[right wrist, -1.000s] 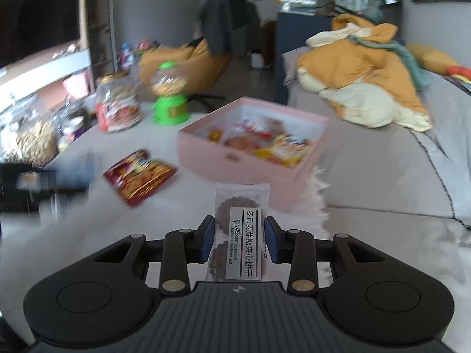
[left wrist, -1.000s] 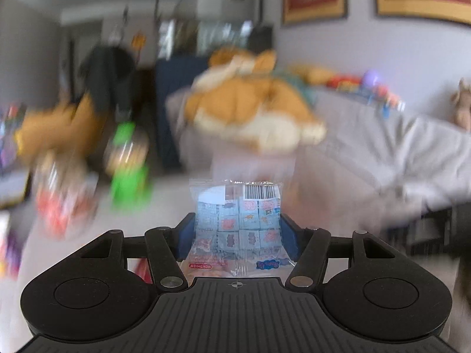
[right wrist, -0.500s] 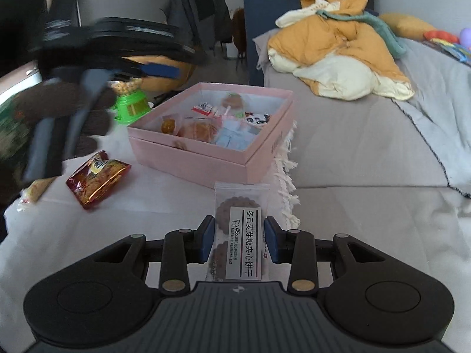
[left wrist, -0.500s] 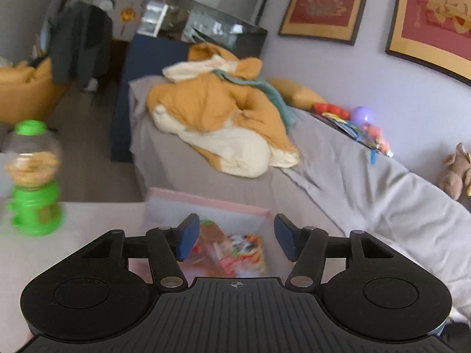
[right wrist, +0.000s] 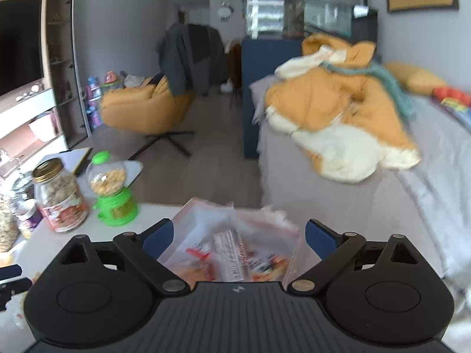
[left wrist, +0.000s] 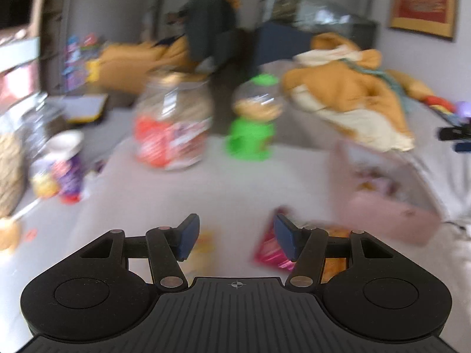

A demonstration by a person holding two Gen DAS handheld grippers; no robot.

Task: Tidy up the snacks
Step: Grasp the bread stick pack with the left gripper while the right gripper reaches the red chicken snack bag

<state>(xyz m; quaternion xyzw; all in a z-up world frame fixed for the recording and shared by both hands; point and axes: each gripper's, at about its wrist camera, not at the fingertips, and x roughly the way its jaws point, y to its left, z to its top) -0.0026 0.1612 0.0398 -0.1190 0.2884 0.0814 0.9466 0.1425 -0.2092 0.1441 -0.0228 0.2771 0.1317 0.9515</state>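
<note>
Both jaws stand apart, nothing between them. Left hand-held gripper (left wrist: 235, 235) hovers over the desk (left wrist: 229, 188); a red snack packet (left wrist: 272, 250) lies at 4 o'clock beside its right finger, the pink box (left wrist: 391, 217) at 3 o'clock. Right hand-held gripper (right wrist: 239, 235) hangs released above the box's blurred snacks (right wrist: 232, 253); green candy dispenser (right wrist: 113, 189) and jar (right wrist: 60, 197) at 9 o'clock.

The right gripper (right wrist: 238, 236) is no longer clamping the cookie packet; its jaws are now standing wide apart over the pink box (right wrist: 235, 247), where a long white packet (right wrist: 231, 260) is lying among the snacks. The left gripper (left wrist: 234, 236), emptied of its blue-squared bag half a second back, is swinging away from the box toward the red snack pouch (left wrist: 272, 250) on the counter (left wrist: 235, 188), jaws spread.
</note>
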